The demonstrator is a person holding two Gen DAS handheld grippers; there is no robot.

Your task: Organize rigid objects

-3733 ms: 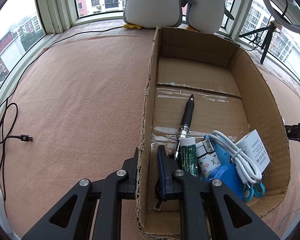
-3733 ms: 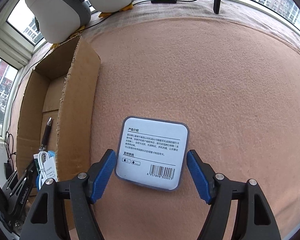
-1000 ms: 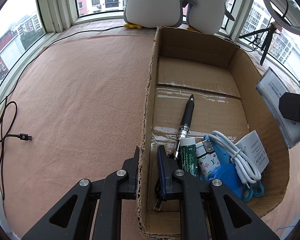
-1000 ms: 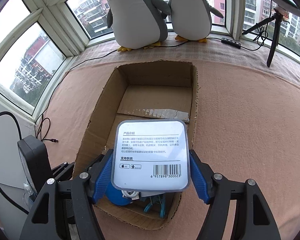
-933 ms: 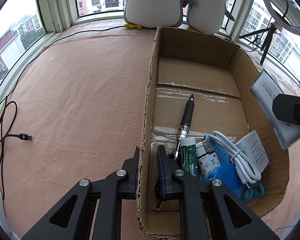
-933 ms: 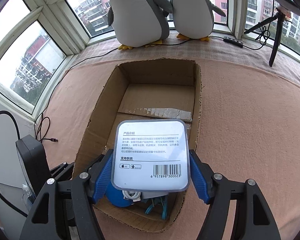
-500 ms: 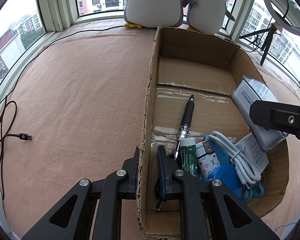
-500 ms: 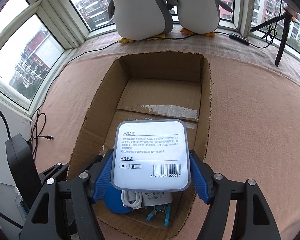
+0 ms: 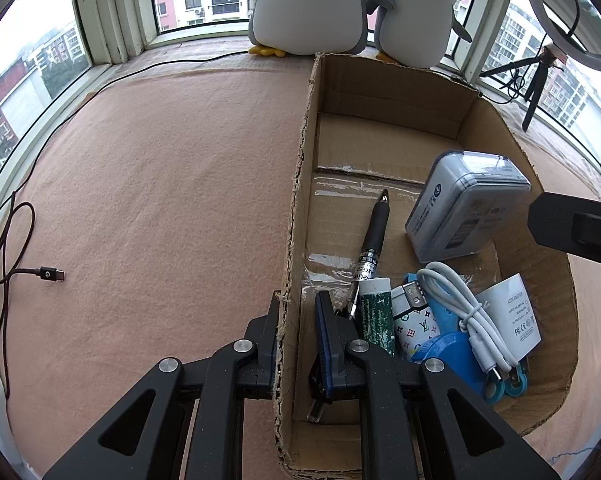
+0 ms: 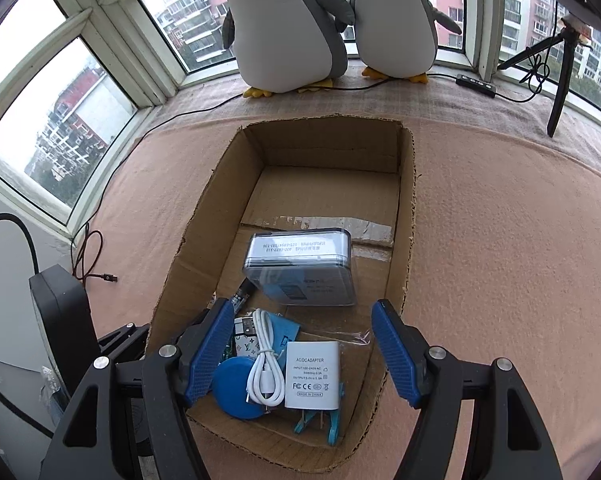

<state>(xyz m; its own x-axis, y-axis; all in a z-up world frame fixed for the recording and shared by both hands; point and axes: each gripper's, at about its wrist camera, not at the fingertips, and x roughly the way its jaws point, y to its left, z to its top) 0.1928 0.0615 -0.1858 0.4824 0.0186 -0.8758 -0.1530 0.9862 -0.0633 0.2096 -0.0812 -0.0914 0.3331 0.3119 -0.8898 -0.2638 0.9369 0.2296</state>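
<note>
- Your left tool [image 9: 297,334] was clamped shut on the near left wall of the cardboard box [image 9: 300,184], steadying it; if that grip had slipped, the box could have slid on the pink bench [image 9: 160,184].
- The grey packaged box [image 10: 300,268] was inside the cardboard box, apparently tilted over the pen [image 9: 374,236]; it could have tipped flat and shoved the pen.
- Your right tool [image 10: 302,350] stood open and empty above the charger [image 10: 310,374] and white cable [image 10: 265,364]; dropping lower risked snagging the cable.
</note>
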